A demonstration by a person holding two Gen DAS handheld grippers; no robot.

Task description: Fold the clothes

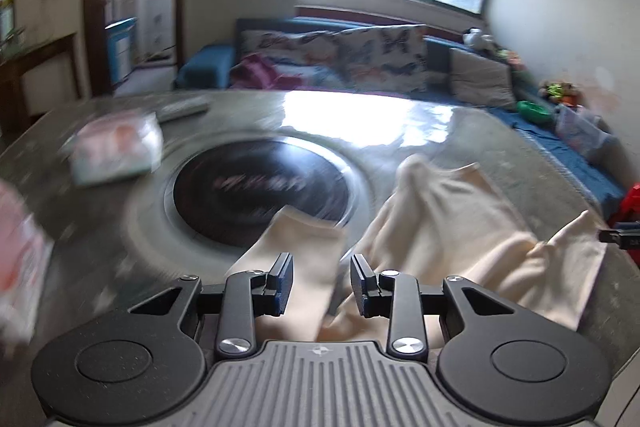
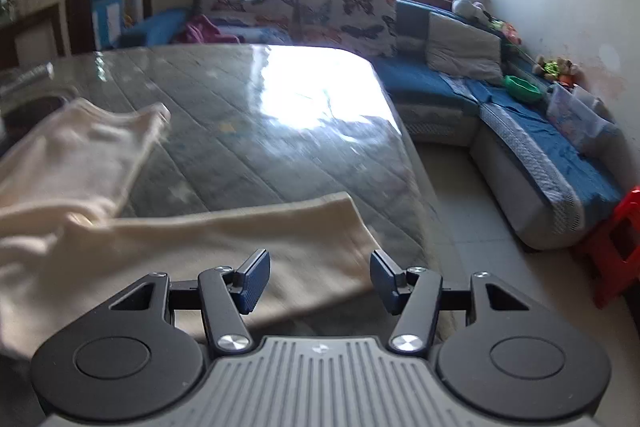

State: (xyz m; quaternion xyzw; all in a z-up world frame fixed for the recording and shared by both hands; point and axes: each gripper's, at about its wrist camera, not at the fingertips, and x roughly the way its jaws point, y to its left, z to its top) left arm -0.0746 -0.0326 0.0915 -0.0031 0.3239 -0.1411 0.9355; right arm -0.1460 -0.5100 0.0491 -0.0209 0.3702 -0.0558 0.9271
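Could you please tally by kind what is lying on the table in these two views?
Garments: 1, cream
Packets: 2, one far left, one at the left edge, both blurred
Remotes: 1
Round black inset: 1, part of the table
Total: 5
Both sets of jaws are open above the garment.

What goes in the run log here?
left gripper: open | right gripper: open | cream garment: unfolded on table
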